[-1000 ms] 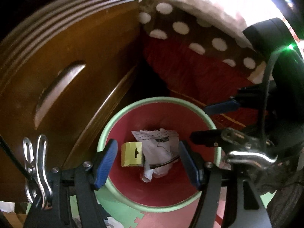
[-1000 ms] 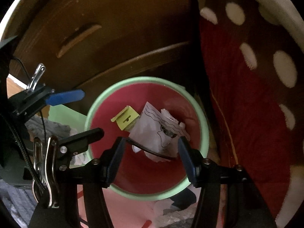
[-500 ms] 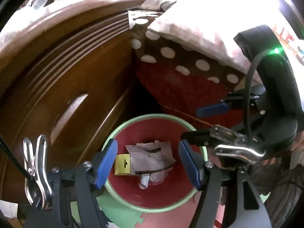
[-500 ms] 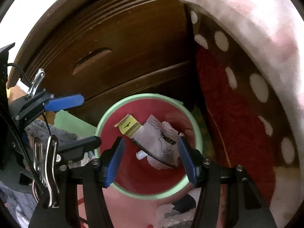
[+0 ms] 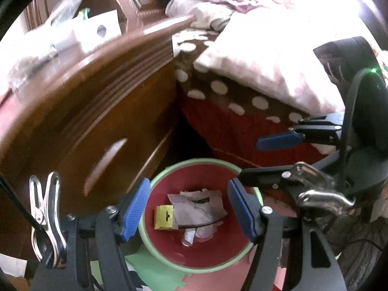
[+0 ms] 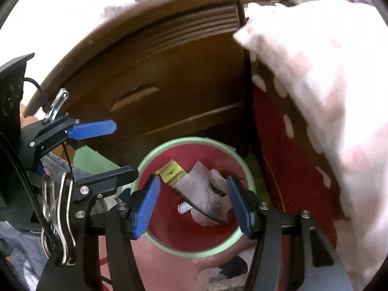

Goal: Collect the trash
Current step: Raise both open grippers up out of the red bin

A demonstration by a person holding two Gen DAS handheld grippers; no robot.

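Red inside, mint-green rim: bin (image 5: 238, 251) sat on the floor, tucked between a dark wooden nightstand (image 5: 101, 126) and the bed (image 5: 245, 131). Already held a crumpled white paper (image 5: 196, 209), a yellow card tag (image 5: 164, 217) just beside it on the nightstand side, plus a thin black cord (image 6: 194, 205) draped across the paper. So, judging by that, a good chunk of the collecting looked done.

Left claw (image 5: 189, 208) hung above the bin with jaws spread, nothing between them. Right claw (image 6: 192, 205) same deal, jaws apart and empty, hovering over the bin from the bed side. Both looked free for another pickup.

Still left, probably: some scraps on the pink floor mat (image 6: 169, 271) below the bin in the right wrist view, something dark and something pale and crinkly, too blurry to call. Could be trash, could be not.

Tight spot overall. Nightstand drawer front on one side, red bed skirt and polka-dot blanket (image 5: 218, 87) on the other, pale pillow (image 5: 271, 55) overhanging. Clutter on top of the nightstand too smeared to make out. Grey fabric (image 6: 17, 249) bunched at the far left of the right wrist view.
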